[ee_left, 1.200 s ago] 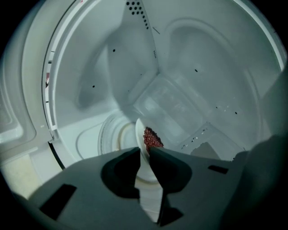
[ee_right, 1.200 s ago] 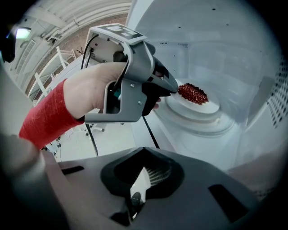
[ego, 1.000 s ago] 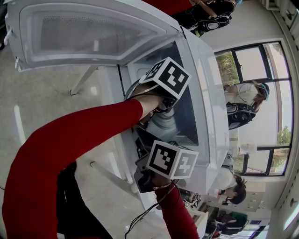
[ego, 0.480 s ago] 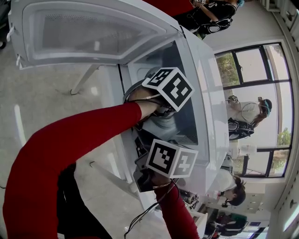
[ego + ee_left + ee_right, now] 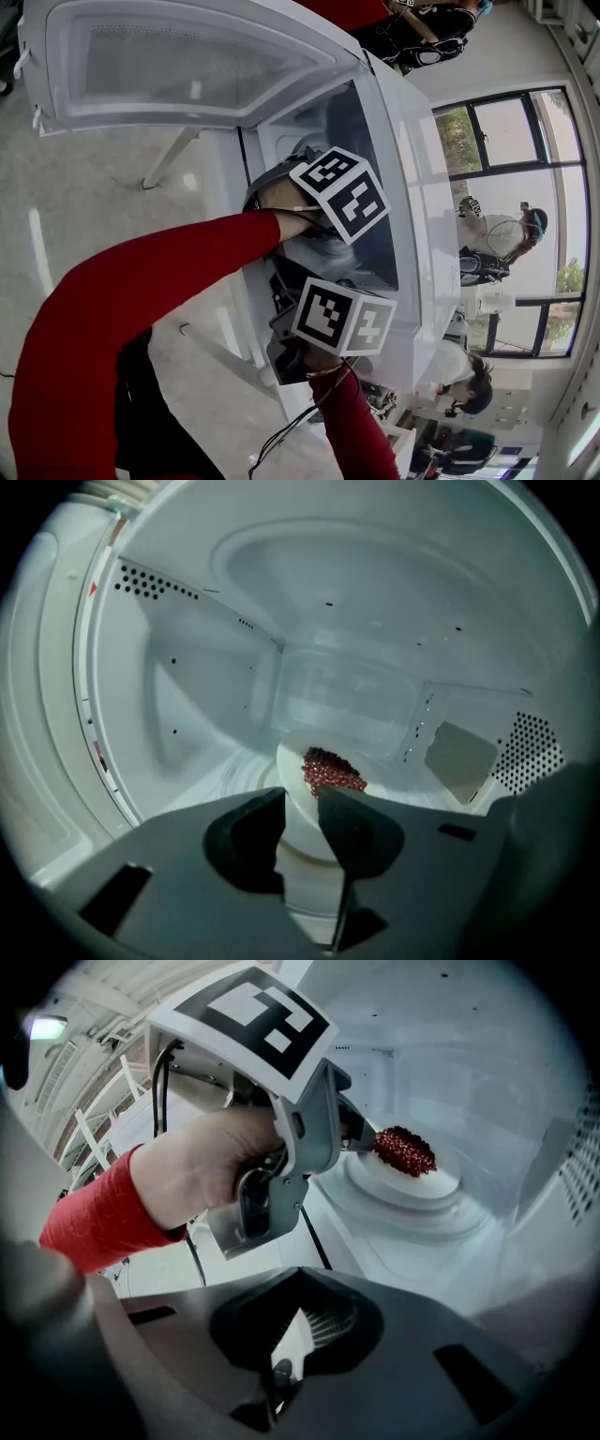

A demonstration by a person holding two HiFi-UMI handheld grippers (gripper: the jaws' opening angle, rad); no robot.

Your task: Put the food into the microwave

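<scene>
Pinching the plate (image 5: 292,761) by its near rim inside the microwave (image 5: 187,696), the left tongs (image 5: 302,801) hold something likely stiff, slick and breakable; the food (image 5: 330,771) sits loose. The right tongs (image 5: 286,1335) are closed and empty.

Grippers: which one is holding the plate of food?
The left gripper, clamped on the plate rim inside the microwave; the right gripper, behind it, holds nothing.

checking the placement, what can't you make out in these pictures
Left gripper view: the left gripper covers the near rim of the plate.
Right gripper view: the left gripper hides the plate's left edge; the red food is too small to identify.
Head view: marker cubes and a sleeve block the microwave interior.
</scene>
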